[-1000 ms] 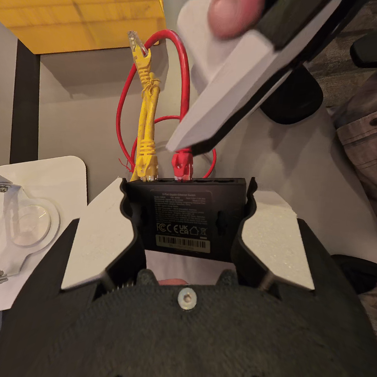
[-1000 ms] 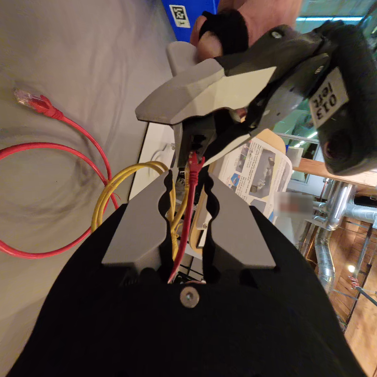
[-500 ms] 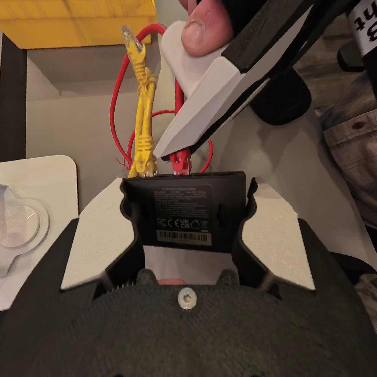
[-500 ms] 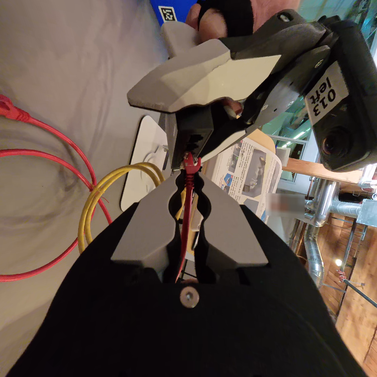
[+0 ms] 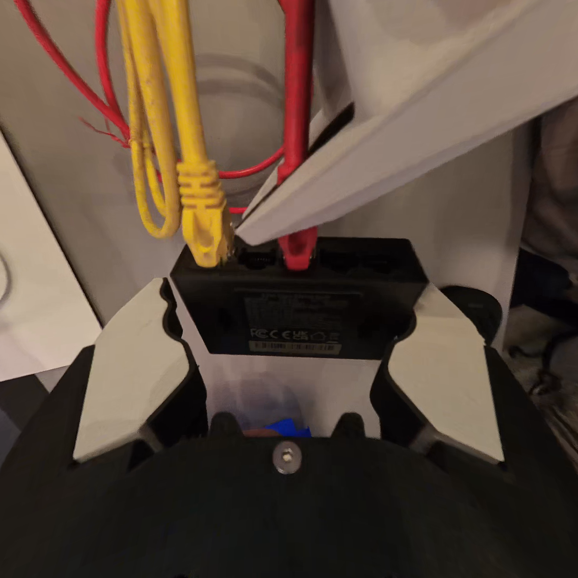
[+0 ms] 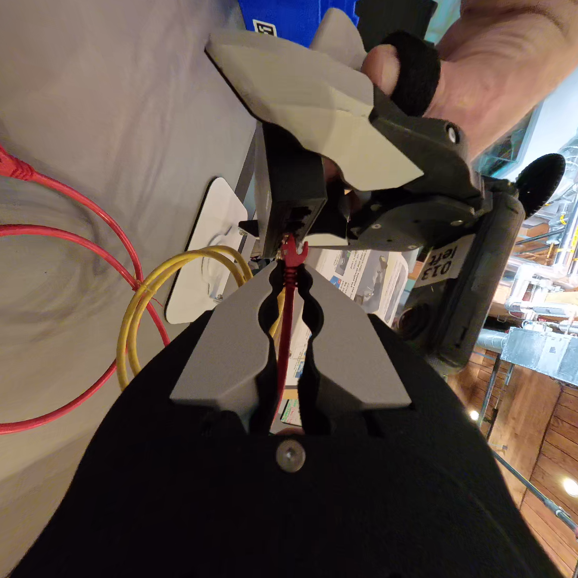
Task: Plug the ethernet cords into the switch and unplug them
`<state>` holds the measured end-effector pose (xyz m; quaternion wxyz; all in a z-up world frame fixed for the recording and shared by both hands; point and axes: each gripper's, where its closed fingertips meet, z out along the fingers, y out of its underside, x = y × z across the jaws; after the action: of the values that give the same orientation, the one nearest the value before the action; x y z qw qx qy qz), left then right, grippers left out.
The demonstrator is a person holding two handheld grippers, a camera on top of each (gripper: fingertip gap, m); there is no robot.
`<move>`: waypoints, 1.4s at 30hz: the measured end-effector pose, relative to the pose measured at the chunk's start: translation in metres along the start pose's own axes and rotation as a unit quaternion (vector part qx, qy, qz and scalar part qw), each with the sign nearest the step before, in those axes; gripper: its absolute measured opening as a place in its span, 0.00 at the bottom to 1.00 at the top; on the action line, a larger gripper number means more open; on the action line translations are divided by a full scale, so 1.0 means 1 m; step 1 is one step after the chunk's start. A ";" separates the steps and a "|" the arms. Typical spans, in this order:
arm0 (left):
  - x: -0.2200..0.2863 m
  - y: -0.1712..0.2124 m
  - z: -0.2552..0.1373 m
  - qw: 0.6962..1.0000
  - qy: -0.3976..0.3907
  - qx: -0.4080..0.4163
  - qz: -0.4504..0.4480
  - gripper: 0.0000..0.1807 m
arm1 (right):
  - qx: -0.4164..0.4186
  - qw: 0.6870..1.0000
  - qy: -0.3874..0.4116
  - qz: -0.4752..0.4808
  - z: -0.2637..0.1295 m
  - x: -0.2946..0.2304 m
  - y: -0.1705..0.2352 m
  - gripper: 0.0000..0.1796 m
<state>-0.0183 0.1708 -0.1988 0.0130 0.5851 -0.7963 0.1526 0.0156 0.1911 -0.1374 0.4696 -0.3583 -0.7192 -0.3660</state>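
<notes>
The left gripper (image 5: 292, 316) holds the black switch (image 5: 297, 309) between its two fingers, one on each side of the box. The side with the holes points away from the camera. A label is on the flat face that we see.

A yellow cord (image 5: 203, 231) is plugged into the hole at the left end. Next to it one hole is free. A red cord (image 5: 297, 250) sits in the hole after that. The holes farther right are free too.

The right gripper (image 6: 289, 275) is nearly closed on the red cord, just behind its plug. The cord runs back between the two grey fingers. In the left wrist view, this gripper comes in from the upper right, and its tip is almost at the switch.

In the right wrist view, the yellow cord (image 6: 137, 297) makes a loop on the grey table (image 6: 109, 109). More red cord (image 6: 93, 212) curls there as well. A white plate (image 6: 219, 212) lies flat on the table beside the loops. A person's hand (image 6: 469, 62) holds the left gripper.
</notes>
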 end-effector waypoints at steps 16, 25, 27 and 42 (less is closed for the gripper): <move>-0.010 -0.008 -0.006 0.999 -0.031 -0.039 0.023 0.68 | 0.001 1.000 0.016 0.018 0.000 0.002 0.012 0.04; -0.015 0.003 -0.023 0.998 -0.050 -0.046 0.019 0.68 | 0.053 0.995 0.022 0.085 0.000 0.023 0.009 0.23; -0.013 0.008 -0.029 0.998 -0.049 -0.042 0.013 0.68 | 0.080 0.991 0.018 0.103 -0.005 0.032 0.007 0.24; 0.005 0.033 -0.061 1.000 -0.017 -0.012 -0.022 0.68 | 0.101 0.989 0.055 0.093 0.022 0.040 -0.031 0.11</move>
<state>-0.0600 0.1911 -0.1471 0.0099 0.6045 -0.7854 0.1327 -0.0325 0.2027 -0.1121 0.5740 -0.3539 -0.6890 -0.2657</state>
